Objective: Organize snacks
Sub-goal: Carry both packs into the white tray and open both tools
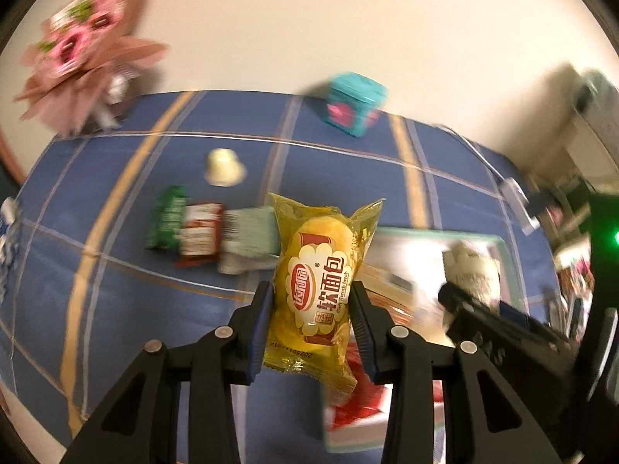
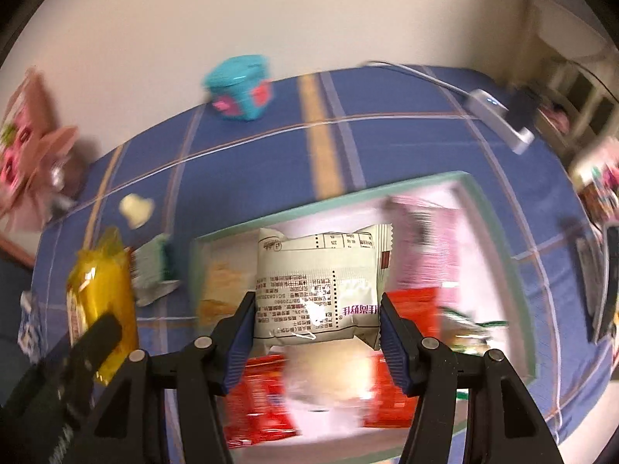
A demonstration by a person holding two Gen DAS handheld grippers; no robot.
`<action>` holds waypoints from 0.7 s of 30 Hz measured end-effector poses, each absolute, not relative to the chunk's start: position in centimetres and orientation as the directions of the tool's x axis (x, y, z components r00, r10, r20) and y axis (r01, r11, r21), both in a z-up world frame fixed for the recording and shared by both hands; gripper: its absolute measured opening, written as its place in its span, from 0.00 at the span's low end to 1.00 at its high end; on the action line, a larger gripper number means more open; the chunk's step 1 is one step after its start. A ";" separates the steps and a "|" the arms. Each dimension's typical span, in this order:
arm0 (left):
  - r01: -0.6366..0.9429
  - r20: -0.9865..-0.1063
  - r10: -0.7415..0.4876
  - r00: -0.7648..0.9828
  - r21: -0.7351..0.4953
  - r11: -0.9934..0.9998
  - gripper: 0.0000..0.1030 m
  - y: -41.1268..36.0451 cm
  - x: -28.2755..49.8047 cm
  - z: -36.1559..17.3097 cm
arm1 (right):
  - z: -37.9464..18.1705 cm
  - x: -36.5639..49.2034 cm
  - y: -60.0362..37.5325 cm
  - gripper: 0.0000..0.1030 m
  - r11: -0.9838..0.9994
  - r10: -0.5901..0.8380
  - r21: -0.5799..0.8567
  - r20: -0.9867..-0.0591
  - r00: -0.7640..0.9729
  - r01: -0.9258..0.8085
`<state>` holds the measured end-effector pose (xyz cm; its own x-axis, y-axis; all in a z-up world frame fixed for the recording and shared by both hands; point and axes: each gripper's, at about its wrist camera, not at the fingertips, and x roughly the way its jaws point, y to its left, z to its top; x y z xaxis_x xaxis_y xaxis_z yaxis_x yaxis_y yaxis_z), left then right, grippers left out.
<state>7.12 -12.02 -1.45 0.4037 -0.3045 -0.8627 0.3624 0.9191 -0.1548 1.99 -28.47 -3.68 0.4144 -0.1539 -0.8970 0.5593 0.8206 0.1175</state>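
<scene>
Blue checked tablecloth underneath, blurred. Left gripper clamped on a yellow bread packet at mid-body; soft, light, crinkly, easily squashed, best taken by the flanks. Right gripper pinching a white snack packet, likewise light and slippery. Just beyond and below, a green-rimmed tray, probably holding red packets. Farther off, a teal box.

Each hand-held gripper, left and right, has black angular linkage arms, round silver pivot pins and ribbed blue pads on its fingers.
</scene>
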 end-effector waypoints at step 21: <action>0.494 -0.895 -0.325 0.305 -0.143 0.858 0.63 -18.5 4.4 -3.7 | -5.4 -1.5 -34.1 0.69 0.756 -0.161 0.123 -0.917 0.364 0.643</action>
<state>4.39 -18.49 -3.71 0.3046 -0.3249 -0.8954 0.4937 0.8577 -0.1432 -1.49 -34.07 -5.41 0.3641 -0.1609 -0.9174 0.6429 0.7561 0.1225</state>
